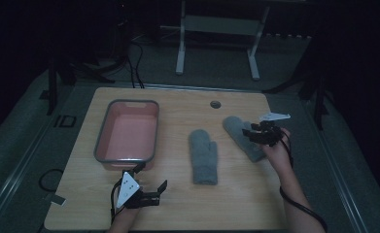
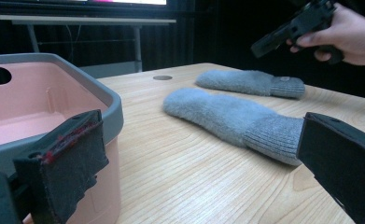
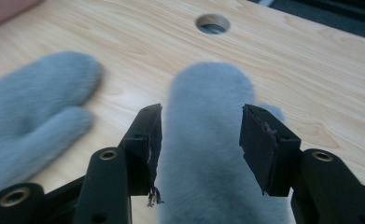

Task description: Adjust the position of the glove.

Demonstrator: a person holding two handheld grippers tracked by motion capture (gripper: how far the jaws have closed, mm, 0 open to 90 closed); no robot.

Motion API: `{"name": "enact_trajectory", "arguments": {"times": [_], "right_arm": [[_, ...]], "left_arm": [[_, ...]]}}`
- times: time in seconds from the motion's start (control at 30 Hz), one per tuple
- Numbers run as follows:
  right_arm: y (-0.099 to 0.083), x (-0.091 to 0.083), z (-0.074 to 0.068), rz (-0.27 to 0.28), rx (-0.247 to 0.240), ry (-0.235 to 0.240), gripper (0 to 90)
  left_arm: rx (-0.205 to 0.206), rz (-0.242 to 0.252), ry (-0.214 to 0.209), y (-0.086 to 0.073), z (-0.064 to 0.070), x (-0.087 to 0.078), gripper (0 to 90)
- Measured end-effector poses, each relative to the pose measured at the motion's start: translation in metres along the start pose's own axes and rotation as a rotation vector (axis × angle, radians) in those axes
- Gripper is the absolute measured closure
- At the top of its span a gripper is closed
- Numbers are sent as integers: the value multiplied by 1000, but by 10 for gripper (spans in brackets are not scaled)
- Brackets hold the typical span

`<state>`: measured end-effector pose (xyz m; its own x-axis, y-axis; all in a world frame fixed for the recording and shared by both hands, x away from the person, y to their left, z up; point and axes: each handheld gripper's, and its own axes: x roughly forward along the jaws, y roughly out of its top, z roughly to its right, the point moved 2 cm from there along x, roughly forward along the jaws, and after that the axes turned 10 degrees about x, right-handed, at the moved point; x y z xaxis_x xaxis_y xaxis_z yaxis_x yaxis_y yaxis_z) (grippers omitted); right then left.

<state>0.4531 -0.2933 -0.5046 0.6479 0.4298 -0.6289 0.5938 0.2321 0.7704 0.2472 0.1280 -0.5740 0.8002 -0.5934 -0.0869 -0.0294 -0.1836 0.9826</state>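
- my right gripper point(image 1: 261, 132) hung just above the right mitten point(image 1: 241, 135), jaws spread and straddling its width in the right gripper view, nothing pinched between them yet
- that mitten lay flat on the wooden table point(image 1: 236, 199), its long axis running on a slant from fingertip end near the cable hole point(image 1: 215, 104) down to the cuff beside my right hand point(image 1: 277, 153); seen from the gripper, it stretched straight ahead between the jaws
- the second mitten point(image 1: 203, 156) lay near the table's middle, apart from the first, lengthwise toward me, roughly between my two grippers
- my left gripper point(image 1: 148, 183) rested low at the near edge, jaws spread and empty, just beside the pink bin point(image 1: 127, 131), well apart from the right mitten; i judged the right hand the nearer one for the pick
- the bin sat empty at the table's left; beyond the table the room was dark, with a white desk frame point(image 1: 216, 29) and cables on the floor
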Motion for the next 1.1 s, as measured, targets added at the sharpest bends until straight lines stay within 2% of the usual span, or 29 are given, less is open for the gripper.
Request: {"name": "enact_trajectory", "arguments": {"times": [0.07, 0.1, 0.23, 0.33, 0.37, 0.4, 0.53, 0.63, 0.67, 0.7, 0.73, 0.8, 0.87, 0.93, 1.03, 1.1], "right_arm": [[-1, 5, 3, -13, 8, -5, 486], [-3, 15, 8, -37, 19, -20, 485], [-7, 31, 16, -84, 52, -19, 465], [-13, 41, 17, -135, 29, -38, 459], [-13, 41, 17, -135, 29, -38, 459], [-20, 47, 16, -171, 26, -35, 460], [-27, 48, 13, -159, 16, -49, 460], [-29, 47, 11, -162, 0, -54, 500], [-30, 46, 10, -152, 4, -68, 598], [-30, 46, 10, -152, 4, -68, 598], [-32, 45, 7, -145, 15, -79, 692], [-32, 44, 5, -144, 19, -88, 721], [-34, 43, 0, -139, 55, -103, 778], [-35, 41, -1, -125, 95, -111, 790], [-36, 38, -2, -119, 117, -119, 801], [-38, 30, -5, -105, 163, -136, 807]], "left_arm": [[-4, 2, -1, 0, 0, 0, 18], [-6, 3, -3, 0, 0, 0, 18], [-5, 2, -4, 0, 0, 0, 18], [-6, 2, -6, 0, 0, 0, 18], [-6, 2, -6, 0, 0, 0, 18], [-5, 2, -6, 0, 0, 0, 18], [-4, 2, -6, 0, 0, 0, 18], [0, 0, -6, 0, 0, 0, 18], [0, 0, -6, 0, 0, 0, 18], [1, -1, -5, 0, 0, 0, 18], [1, -1, -5, 0, 0, 0, 18], [1, -2, -5, 0, 1, 0, 18], [0, -3, -5, 0, 1, 0, 18], [0, -3, -6, 0, 1, 0, 18], [-3, -5, -7, 0, 0, 0, 18], [-4, -6, -7, 0, 0, 1, 18]]}}
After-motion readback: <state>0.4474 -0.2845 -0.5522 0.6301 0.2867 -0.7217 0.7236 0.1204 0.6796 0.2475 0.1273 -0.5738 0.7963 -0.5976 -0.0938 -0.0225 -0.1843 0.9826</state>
